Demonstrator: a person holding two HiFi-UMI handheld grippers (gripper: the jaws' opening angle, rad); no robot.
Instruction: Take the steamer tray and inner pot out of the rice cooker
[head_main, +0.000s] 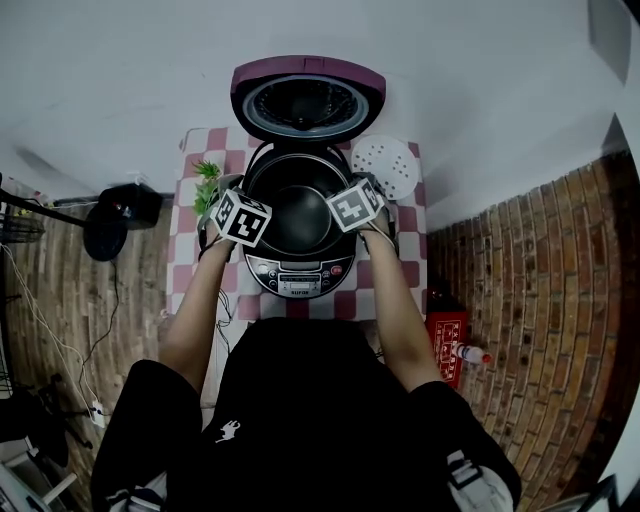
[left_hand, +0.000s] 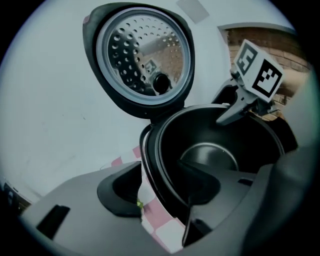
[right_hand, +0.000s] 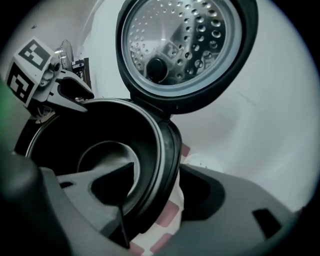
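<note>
The rice cooker (head_main: 300, 272) stands on a checked tablecloth with its lid (head_main: 307, 100) swung up. The black inner pot (head_main: 297, 215) sits in it and looks empty. The white perforated steamer tray (head_main: 386, 166) lies on the cloth at the back right of the cooker. My left gripper (head_main: 238, 192) is at the pot's left rim and my right gripper (head_main: 360, 192) at its right rim. In the left gripper view my left gripper (left_hand: 157, 192) is open, its jaws astride the pot's rim (left_hand: 155, 165). In the right gripper view my right gripper (right_hand: 157, 192) is open astride the rim (right_hand: 167, 150).
A small green plant (head_main: 207, 185) stands on the checked cloth (head_main: 188, 250) just left of the cooker. The raised lid (left_hand: 142, 55) rises behind the pot. On the floor sit a black fan (head_main: 118, 215) at left and a red box (head_main: 447, 338) at right.
</note>
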